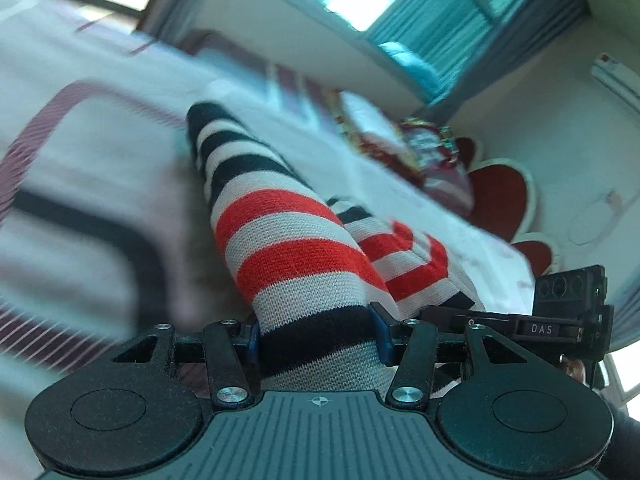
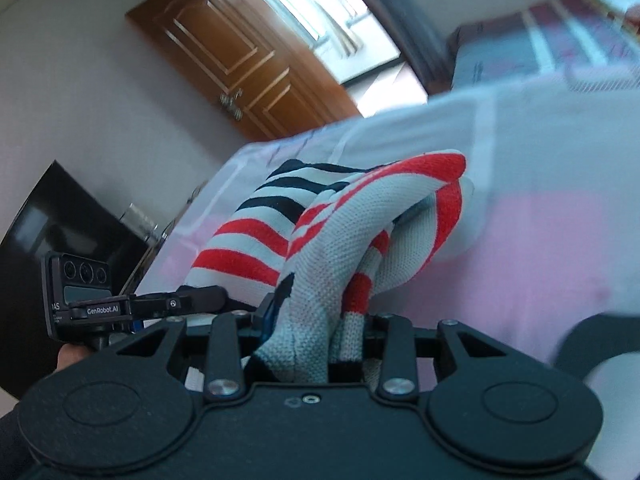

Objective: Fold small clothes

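bed (image 1: 100,168): wide, soft cover, pale pink and white with dark striped bands, blurred | striped knit garment (image 1: 280,232): ribbed weave, red, white and black stripes, lifted above the bed, stretched between both tools | left gripper (image 1: 318,340): jaws clamped on its black-striped edge | right gripper (image 2: 316,328): jaws narrow, pinching bunched grey-white knit folds

Striped garment (image 1: 288,240) is knit cloth w/ rough ribbed weave, left gripper (image 1: 318,340) matt black plastic w/ shiny metal screws, door (image 2: 240,60) glossy brown wood, bedsheet (image 1: 100,160) smooth cloth.
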`<state>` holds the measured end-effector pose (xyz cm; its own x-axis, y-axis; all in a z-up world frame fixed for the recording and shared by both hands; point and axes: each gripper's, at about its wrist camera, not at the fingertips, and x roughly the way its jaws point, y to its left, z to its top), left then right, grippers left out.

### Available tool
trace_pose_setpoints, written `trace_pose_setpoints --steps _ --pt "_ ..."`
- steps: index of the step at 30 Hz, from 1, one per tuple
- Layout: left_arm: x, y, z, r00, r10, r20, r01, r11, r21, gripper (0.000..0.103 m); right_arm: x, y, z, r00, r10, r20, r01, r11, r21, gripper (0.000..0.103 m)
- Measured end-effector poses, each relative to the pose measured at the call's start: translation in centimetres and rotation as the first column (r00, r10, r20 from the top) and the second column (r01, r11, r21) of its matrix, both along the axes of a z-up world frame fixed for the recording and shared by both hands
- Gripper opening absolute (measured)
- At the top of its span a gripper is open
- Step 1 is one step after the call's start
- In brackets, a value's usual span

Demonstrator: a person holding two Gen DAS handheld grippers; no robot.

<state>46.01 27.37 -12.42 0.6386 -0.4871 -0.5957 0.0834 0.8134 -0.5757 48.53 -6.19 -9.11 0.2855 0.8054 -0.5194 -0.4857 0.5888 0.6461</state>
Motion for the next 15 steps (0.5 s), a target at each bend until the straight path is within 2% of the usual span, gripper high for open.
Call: trace_pose_setpoints --steps 1,2,3,4,5,6,10,11,12,14,15 --pt "-0.3 0.4 -1.1 1.0 0.003 -0.023 -0.002 1.0 0.031 0.053 0.2 0.8 -1.3 1.0 0.018 -0.023 -0.018 1.0 -0.01 0.035" --pt "-0.7 0.8 -2.3 1.0 0.007 -0.021 -0.006 1.0 0.023 0.055 0.4 1.4 -2.7 0.999 0.028 -0.046 -0.029 0.999 -0.037 0.035" --pt "-1.0 1.3 -2.8 1.0 0.024 -0.008 -0.024 1.0 -0.016 0.056 0.5 1.2 -4.4 0.997 0.009 -0.077 -0.013 0.999 -0.046 0.037" --pt "-1.1 1.4 -3.1 0.999 0.033 0.001 -0.033 0.999 -0.027 0.057 0.7 0.4 -5.4 0.995 -0.001 -0.099 0.004 1.0 0.026 0.035" --pt "-1.1 1.0 -3.1 0.999 0.031 0.019 -0.031 1.0 -0.004 0.058 1.2 -0.5 -6.2 0.991 -0.003 -0.136 0.015 0.996 0.085 0.035" --pt "-1.1 0.8 -3.1 0.999 0.03 0.029 -0.031 0.999 0.015 0.059 1.4 -1.0 -6.4 0.989 0.001 -0.145 0.014 0.994 0.105 0.034" --pt "-0.7 0.6 -2.9 0.999 0.031 0.029 -0.031 0.999 0.032 0.06 1.7 -0.8 -5.4 0.991 0.032 -0.131 -0.024 0.998 0.055 0.035" --pt "-0.8 0.4 -2.5 0.999 0.036 0.025 -0.037 0.998 0.048 0.064 1.7 -0.9 -5.2 0.989 0.034 -0.143 -0.026 0.998 0.055 0.035" --pt "-1.0 -0.1 -1.9 0.998 0.05 0.027 -0.052 0.995 0.089 0.077 1.7 -1.2 -5.0 0.988 0.028 -0.154 -0.021 0.999 0.05 0.037" --pt "-3.3 -0.6 0.3 0.992 0.102 0.069 -0.115 0.972 0.206 0.083 1.3 -1.5 -3.7 0.992 -0.022 -0.12 0.022 1.0 -0.001 0.048" --pt "-3.9 -0.5 1.2 0.99 0.11 0.089 -0.127 0.969 0.213 0.083 0.5 -2.5 -2.5 0.996 -0.058 -0.072 0.056 0.998 -0.033 0.054"
